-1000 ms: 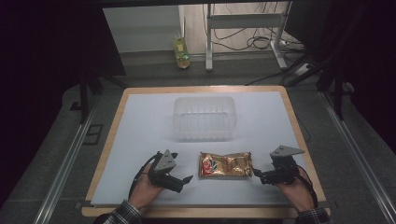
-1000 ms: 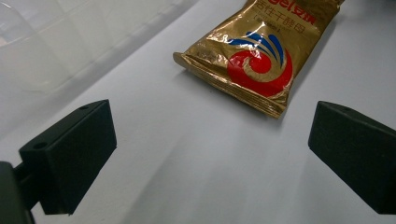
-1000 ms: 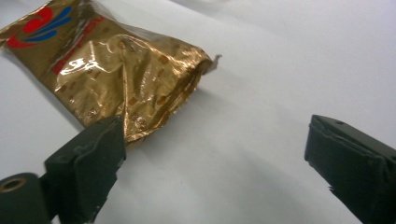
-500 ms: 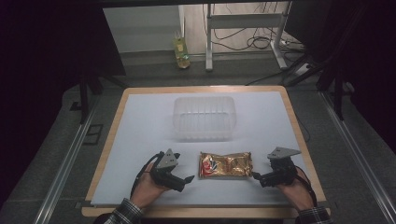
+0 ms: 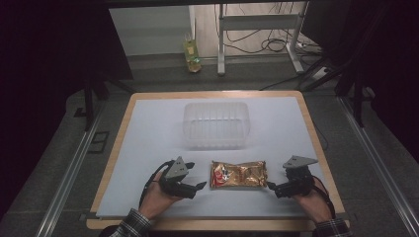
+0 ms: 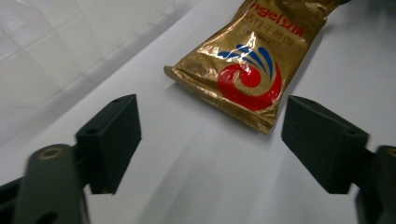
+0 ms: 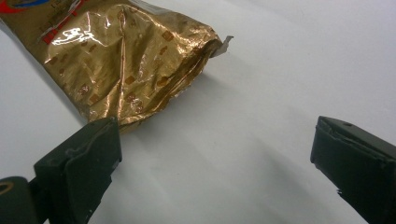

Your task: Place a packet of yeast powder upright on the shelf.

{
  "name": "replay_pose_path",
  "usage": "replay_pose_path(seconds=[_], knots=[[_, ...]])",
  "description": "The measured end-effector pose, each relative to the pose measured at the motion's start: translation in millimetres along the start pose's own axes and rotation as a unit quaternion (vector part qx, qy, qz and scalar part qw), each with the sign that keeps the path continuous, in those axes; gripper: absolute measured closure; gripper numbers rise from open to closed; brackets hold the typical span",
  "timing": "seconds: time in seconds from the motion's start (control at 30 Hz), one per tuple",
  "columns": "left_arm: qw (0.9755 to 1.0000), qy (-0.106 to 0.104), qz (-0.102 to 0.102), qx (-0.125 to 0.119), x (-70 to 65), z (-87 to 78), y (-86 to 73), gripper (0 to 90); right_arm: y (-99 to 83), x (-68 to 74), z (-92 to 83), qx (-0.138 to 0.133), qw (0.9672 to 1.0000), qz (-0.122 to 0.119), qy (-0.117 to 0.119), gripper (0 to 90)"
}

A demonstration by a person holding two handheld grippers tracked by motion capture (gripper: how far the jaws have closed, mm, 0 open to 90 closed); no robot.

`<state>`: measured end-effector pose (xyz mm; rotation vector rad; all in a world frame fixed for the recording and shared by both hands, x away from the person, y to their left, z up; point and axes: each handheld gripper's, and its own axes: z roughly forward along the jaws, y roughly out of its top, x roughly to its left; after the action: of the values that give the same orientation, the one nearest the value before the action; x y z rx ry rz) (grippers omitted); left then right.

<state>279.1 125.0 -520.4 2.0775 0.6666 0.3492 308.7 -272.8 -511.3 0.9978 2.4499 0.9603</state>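
Note:
A gold foil snack packet (image 5: 239, 174) with a red and blue logo lies flat on the white mat near the table's front. My left gripper (image 5: 198, 186) rests just left of it, jaws open and pointing at its end; they have just been closing a little with nothing between them. In the left gripper view the packet (image 6: 252, 60) lies ahead of the gripper (image 6: 212, 140), apart from both jaws. My right gripper (image 5: 271, 186) sits at the packet's right end, open. In the right gripper view the crumpled end (image 7: 126, 65) lies just beyond the left jaw of the gripper (image 7: 215, 154).
A clear plastic tub (image 5: 216, 125) stands on the mat (image 5: 148, 128) behind the packet, also seen at the left gripper view's upper left as a tub wall (image 6: 56, 51). The wooden table edge (image 5: 113, 143) frames the mat. A bottle (image 5: 192, 55) stands on the floor beyond.
The left gripper's jaws stand slightly narrower than before. Both hands and the packet stay where they were.

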Motion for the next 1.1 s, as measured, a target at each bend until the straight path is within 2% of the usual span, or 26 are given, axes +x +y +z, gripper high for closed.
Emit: replay_pose_path(seconds=[0.17, 0.33, 0.5, 0.53, 0.6, 0.67, 0.7, 0.8, 1.1], knots=[[0.9998, -0.016, 0.006, -0.004, -2.6, 1.7, 4.8, 40.7, 0.0, -0.1, -0.1, 0.0, 1.0, 0.0, -0.001, 2.0], [0.9996, -0.022, 0.015, -0.005, -4.3, 3.7, 7.6, 54.1, -0.2, 0.0, 0.5, 0.003, 1.0, 0.0, -0.002, 2.0], [0.9988, -0.04, 0.02, -0.021, -5.4, 8.7, 14.8, 67.6, 0.0, -0.2, 0.9, 0.003, 1.0, -0.001, -0.002, 2.1], [0.9988, -0.04, 0.02, -0.021, -5.4, 8.7, 14.8, 70.3, 0.0, -0.2, 0.9, 0.003, 1.0, -0.001, -0.002, 2.1], [0.998, -0.058, 0.019, -0.018, -5.7, 15.2, 18.7, 77.0, 0.1, -0.3, 1.2, 0.004, 1.0, 0.0, -0.003, 2.0], [0.9977, -0.062, 0.021, -0.017, -6.3, 17.4, 19.5, 81.7, 0.1, -0.2, 1.4, 0.004, 1.0, 0.0, -0.003, 2.0], [0.9974, -0.064, 0.03, -0.011, -8.0, 21.4, 21.4, 84.1, 0.3, 0.3, 1.7, 0.004, 1.0, 0.0, -0.003, 2.1], [0.997, -0.066, 0.038, -0.008, -9.5, 27.3, 25.1, 89.2, 0.5, 0.5, 2.0, 0.004, 1.0, 0.0, -0.002, 2.1], [0.9971, -0.058, 0.05, -0.003, -10.8, 46.4, 30.7, 89.3, 0.4, 0.4, 2.9, 0.007, 1.0, -0.002, 0.0, 2.0]])
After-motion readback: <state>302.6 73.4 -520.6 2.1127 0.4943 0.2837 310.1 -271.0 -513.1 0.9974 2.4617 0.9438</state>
